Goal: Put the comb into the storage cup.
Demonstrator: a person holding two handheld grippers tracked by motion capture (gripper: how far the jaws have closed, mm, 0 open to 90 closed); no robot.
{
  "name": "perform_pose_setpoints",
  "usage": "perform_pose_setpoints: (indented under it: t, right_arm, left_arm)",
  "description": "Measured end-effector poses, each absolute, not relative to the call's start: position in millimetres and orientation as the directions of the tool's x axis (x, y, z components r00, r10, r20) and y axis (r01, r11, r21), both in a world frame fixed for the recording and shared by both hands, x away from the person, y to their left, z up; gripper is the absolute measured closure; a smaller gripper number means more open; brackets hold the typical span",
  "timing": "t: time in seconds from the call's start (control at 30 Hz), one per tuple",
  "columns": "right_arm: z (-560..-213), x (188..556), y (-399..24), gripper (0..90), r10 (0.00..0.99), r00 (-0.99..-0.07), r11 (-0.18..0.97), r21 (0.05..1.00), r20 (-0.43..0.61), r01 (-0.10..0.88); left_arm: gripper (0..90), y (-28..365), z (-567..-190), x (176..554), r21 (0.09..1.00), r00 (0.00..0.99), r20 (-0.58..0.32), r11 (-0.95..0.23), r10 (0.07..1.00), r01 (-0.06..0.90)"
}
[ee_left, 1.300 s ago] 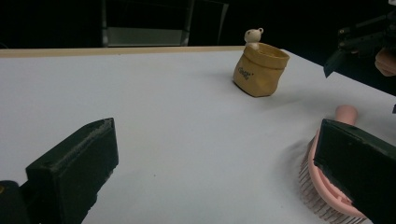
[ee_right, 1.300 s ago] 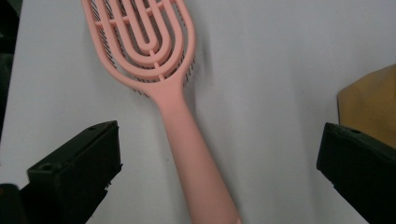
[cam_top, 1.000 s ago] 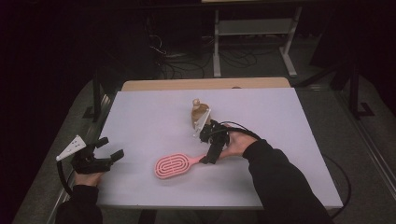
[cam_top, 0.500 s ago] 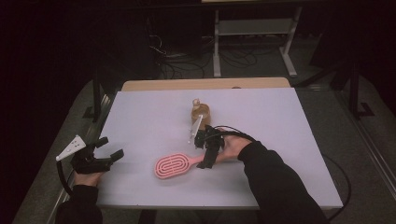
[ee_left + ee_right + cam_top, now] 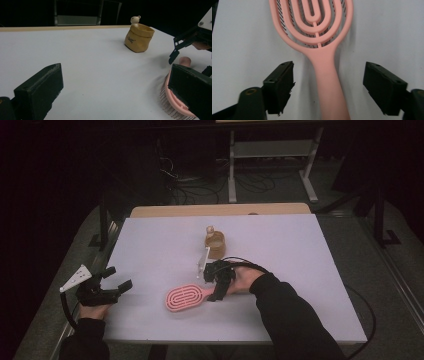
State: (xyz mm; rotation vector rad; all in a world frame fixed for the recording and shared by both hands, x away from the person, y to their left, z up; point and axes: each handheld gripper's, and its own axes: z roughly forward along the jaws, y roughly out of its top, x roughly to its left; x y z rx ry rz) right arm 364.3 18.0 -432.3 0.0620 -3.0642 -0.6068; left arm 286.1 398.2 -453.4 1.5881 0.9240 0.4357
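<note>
Right gripper (image 5: 216,290) straddling the brush handle, fingers not on it yet.

We see the pink hairbrush (image 5: 184,297) flat on the counter (image 5: 310,270), long axis 12 to 6 in the right gripper view: head at 12, handle (image 5: 329,85) between the fingers (image 5: 279,82), which have just been closing, gaps both sides. Left gripper (image 5: 107,287) sits open at 9 o'clock, well apart. Right hand nearer.

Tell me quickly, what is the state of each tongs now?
Left tongs: open, holding nothing.
Right tongs: open, just been closing around the pink hairbrush handle, pads not touching it.
</note>
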Motion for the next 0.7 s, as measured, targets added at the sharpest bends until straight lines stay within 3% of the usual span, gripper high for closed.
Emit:
perform_pose_setpoints:
  t: [0.13, 0.23, 0.47, 0.7]
  right_arm:
    - [-434.6, 364.4, 20.9, 40.4, -0.077, -0.996, 0.927, 0.37, 0.036, -0.058]
    - [-436.2, 364.8, 21.3, 43.8, -0.081, -0.996, 0.929, 0.364, 0.044, -0.059]
    - [-439.4, 365.9, 21.5, 62.4, -0.101, -0.994, 0.93, 0.359, 0.042, -0.08]
    - [-438.5, 364.0, 20.9, 68.1, -0.12, -0.992, 0.931, 0.351, 0.027, -0.103]
  left_arm:
    - [0.0, 398.2, -453.7, 286.4, 0.947, 0.617, -0.21, 0.001, 0.759, 0.322]
    - [0.0, 398.1, -453.8, 286.6, 0.947, 0.617, -0.21, 0.0, 0.758, 0.323]
    - [0.0, 398.0, -453.9, 286.6, 0.947, 0.617, -0.209, -0.001, 0.758, 0.322]
    - [0.0, 398.2, -454.2, 286.7, 0.946, 0.617, -0.211, 0.0, 0.758, 0.325]
